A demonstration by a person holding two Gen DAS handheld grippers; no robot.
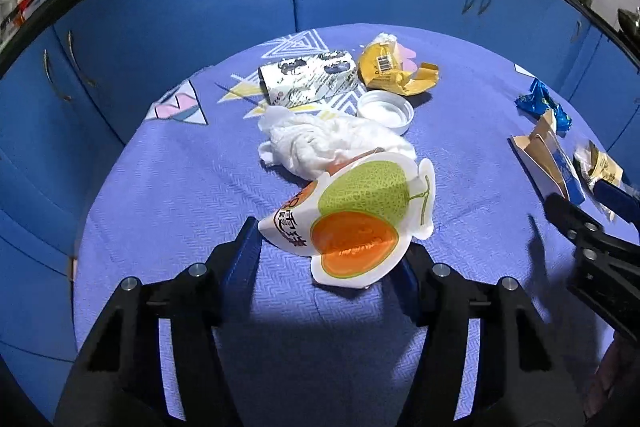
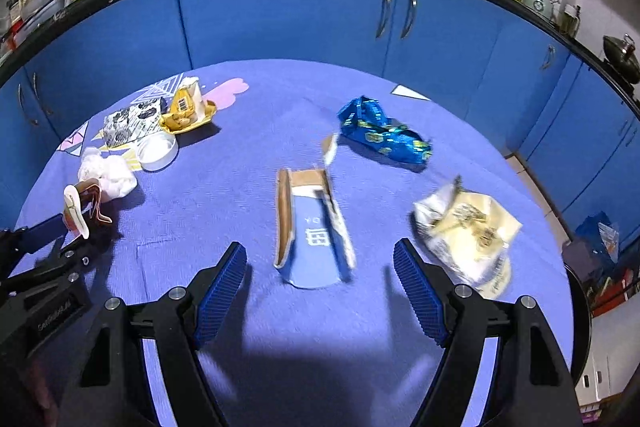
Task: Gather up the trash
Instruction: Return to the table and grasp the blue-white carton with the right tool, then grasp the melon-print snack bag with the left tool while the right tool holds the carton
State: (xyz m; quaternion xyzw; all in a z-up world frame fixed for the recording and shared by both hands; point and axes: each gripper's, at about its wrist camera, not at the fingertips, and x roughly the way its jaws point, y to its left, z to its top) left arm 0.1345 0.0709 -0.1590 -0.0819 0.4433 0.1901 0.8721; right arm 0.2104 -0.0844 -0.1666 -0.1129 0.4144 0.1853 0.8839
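A white carton printed with a green and orange melon (image 1: 352, 223) lies tilted on the purple cloth, and my left gripper (image 1: 328, 239) is shut on it, one pad at each side. In the right wrist view that carton (image 2: 76, 207) shows edge-on at the far left in the left gripper (image 2: 76, 227). My right gripper (image 2: 318, 245) stands open just above a flattened blue and brown carton (image 2: 312, 239), which lies between its fingers untouched. Crumpled white tissue (image 1: 332, 143) lies right behind the melon carton.
Farther back on the round table (image 1: 160, 187) lie a white lid (image 1: 384, 107), a black-and-white box (image 1: 308, 79) and a yellow wrapper (image 1: 392, 67). A blue foil wrapper (image 2: 384, 135) and a pale crumpled bag (image 2: 468, 227) lie to the right. Blue cabinets (image 2: 288, 11) stand behind.
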